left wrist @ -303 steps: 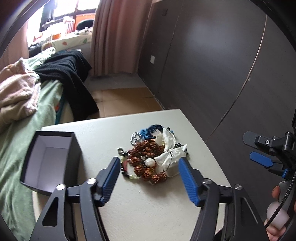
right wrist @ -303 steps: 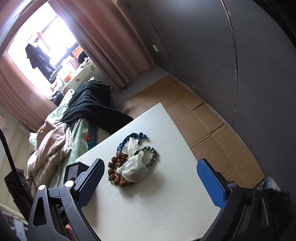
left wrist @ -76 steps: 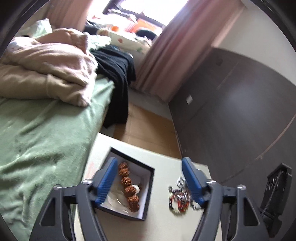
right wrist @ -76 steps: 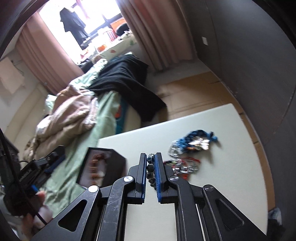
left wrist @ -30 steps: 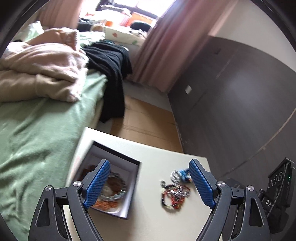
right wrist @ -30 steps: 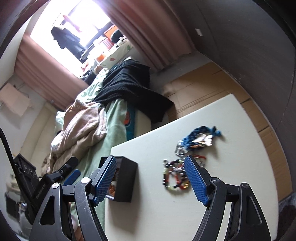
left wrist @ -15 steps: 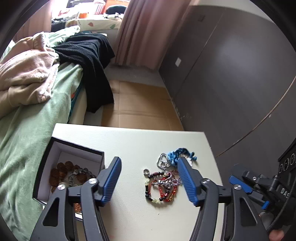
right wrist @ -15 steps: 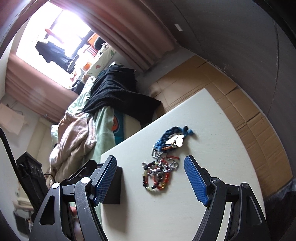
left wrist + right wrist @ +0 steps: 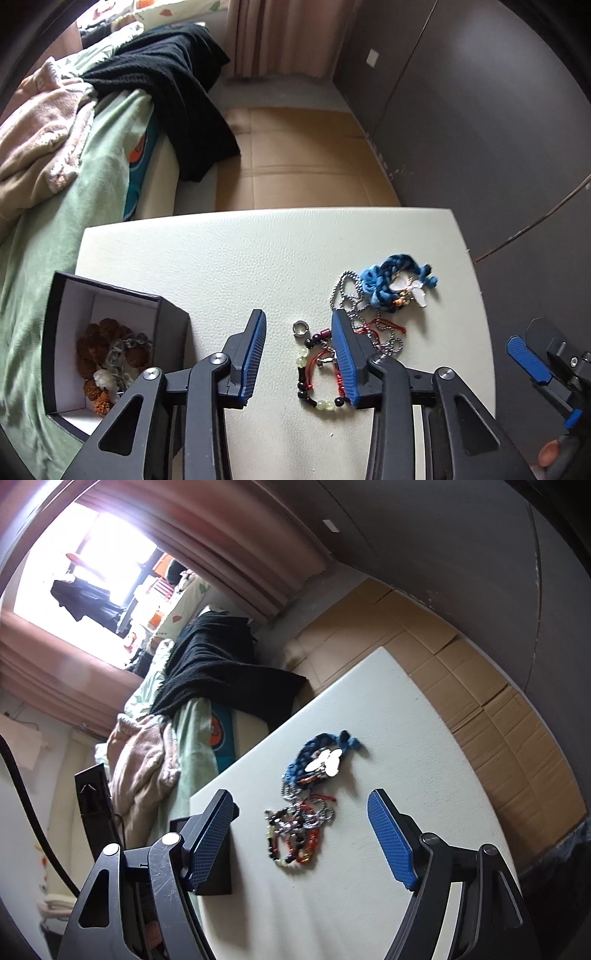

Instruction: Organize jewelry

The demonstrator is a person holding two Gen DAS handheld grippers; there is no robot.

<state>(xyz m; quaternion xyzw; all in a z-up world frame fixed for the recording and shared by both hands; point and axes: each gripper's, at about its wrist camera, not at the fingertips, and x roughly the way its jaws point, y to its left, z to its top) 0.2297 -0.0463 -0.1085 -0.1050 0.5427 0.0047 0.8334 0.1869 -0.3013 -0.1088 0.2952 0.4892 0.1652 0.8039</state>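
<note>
The black box (image 9: 110, 332) sits at the table's (image 9: 258, 258) near-left corner with brown beads and a chain already inside, so I'd say the sorting is partway through, with a tangle of beaded bracelets (image 9: 317, 365) and a ball chain (image 9: 347, 295) lying on the table to the box's right and a blue braided piece (image 9: 391, 284) just beyond them. The left gripper (image 9: 299, 358) hangs low over the tangle, jaws apart and empty, one blue finger hiding the tangle's right edge. The right gripper (image 9: 303, 834) hovers higher, jaws spread wide, holding nothing; the next move looks like closing on one bracelet alone and carrying it leftward to the box.
</note>
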